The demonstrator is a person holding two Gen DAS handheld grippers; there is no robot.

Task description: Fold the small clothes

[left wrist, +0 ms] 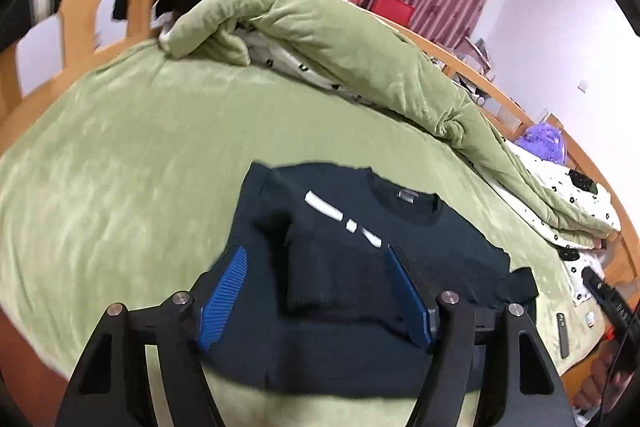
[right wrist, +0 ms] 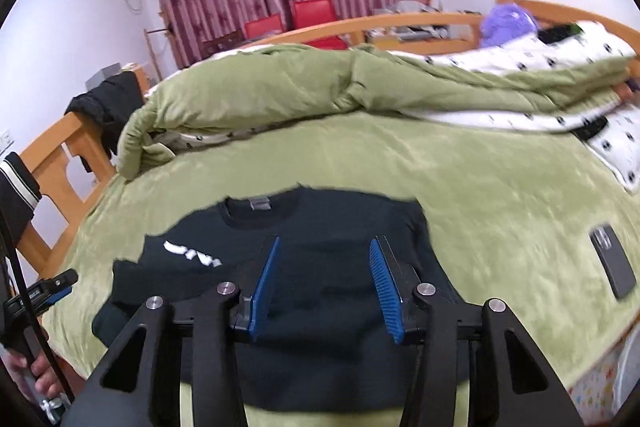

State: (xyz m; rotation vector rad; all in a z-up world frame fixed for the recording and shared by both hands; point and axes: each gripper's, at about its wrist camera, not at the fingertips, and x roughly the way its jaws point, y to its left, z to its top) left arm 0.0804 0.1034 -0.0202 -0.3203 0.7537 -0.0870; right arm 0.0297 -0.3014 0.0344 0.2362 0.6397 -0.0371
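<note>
The bed [right wrist: 500, 179], under a green blanket, has broad bare room left and right of the dark sweater [right wrist: 328, 291]. A rolled green quilt [right wrist: 280, 87] lies along the bed's far side, well beyond the sweater's collar. The sweater lies flat near the bed's near edge, one sleeve folded across its chest. A phone [right wrist: 612, 261] lies right of it. The left tool [left wrist: 316, 291] and right tool [right wrist: 326, 287] hover over it, jaws parted, holding nothing.

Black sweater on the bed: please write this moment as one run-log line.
black sweater: flat, sleeve folded in | left hand-held gripper: open, empty | right hand-held gripper: open, empty
</note>
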